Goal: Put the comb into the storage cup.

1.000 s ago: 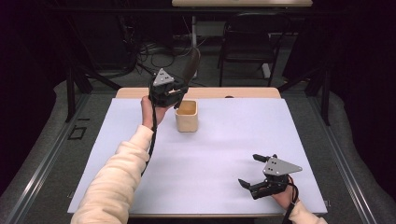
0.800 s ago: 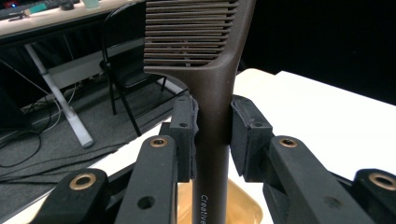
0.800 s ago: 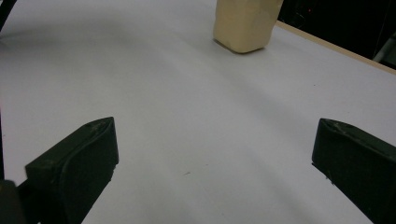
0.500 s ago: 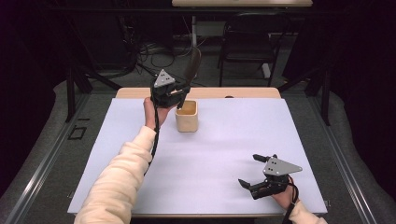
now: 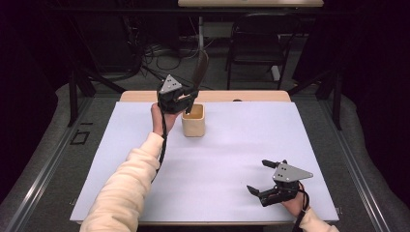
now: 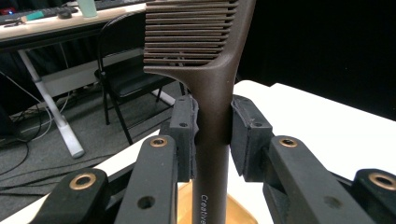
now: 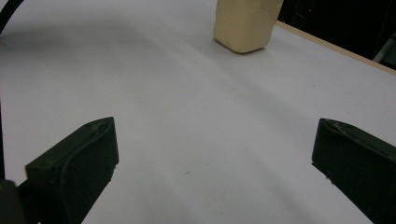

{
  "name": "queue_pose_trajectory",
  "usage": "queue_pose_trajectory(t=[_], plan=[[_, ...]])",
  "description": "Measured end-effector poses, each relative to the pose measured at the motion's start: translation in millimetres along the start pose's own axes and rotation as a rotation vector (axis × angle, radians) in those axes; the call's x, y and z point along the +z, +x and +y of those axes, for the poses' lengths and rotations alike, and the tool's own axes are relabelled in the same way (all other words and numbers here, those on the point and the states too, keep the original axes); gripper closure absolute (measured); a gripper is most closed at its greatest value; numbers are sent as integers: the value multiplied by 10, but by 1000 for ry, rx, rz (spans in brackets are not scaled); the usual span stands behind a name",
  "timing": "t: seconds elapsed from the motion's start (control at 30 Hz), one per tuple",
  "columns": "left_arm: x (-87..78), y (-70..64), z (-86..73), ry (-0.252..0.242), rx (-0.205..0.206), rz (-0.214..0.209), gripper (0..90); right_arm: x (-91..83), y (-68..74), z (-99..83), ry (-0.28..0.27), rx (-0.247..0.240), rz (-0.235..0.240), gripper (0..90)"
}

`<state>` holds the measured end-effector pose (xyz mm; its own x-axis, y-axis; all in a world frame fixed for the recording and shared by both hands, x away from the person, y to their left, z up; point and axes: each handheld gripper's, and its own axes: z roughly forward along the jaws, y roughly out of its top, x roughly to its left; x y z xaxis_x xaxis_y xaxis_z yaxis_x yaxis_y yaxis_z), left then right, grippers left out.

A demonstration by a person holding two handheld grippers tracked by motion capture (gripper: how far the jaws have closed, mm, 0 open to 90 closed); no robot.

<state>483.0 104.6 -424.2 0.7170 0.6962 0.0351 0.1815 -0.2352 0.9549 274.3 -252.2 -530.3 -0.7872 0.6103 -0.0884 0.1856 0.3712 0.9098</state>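
A dark brown comb [image 5: 199, 72] stands upright with its toothed head on top, and my left gripper [image 5: 187, 100] is shut on its handle. Its lower end reaches into the tan cup [image 5: 194, 121] on the white table [image 5: 232, 145]. In the left gripper view the comb [image 6: 212, 93] is clamped between both pads, above the cup's rim [image 6: 243, 215]. My right gripper [image 5: 264, 178] rests low near the table's front right, open and holding nothing. The right gripper view looks past the right gripper [image 7: 212, 172] toward the cup [image 7: 245, 23] far ahead.
A black chair [image 5: 256, 46] and cables stand on the floor behind the table. A wooden strip [image 5: 241, 96] runs along the table's far edge. Bare white surface lies between the cup and my right gripper.
My left gripper with the comb has shifted slightly toward the cup, lowering the handle's end into it. The right gripper has stayed where it was.
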Motion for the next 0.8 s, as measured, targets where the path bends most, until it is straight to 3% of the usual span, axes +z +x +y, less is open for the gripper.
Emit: queue_pose_trajectory(t=[0.8], plan=[[53, 28, -157, 12, -9, 16, 724, -2, 2, 0, 0, 1, 0, 0]])
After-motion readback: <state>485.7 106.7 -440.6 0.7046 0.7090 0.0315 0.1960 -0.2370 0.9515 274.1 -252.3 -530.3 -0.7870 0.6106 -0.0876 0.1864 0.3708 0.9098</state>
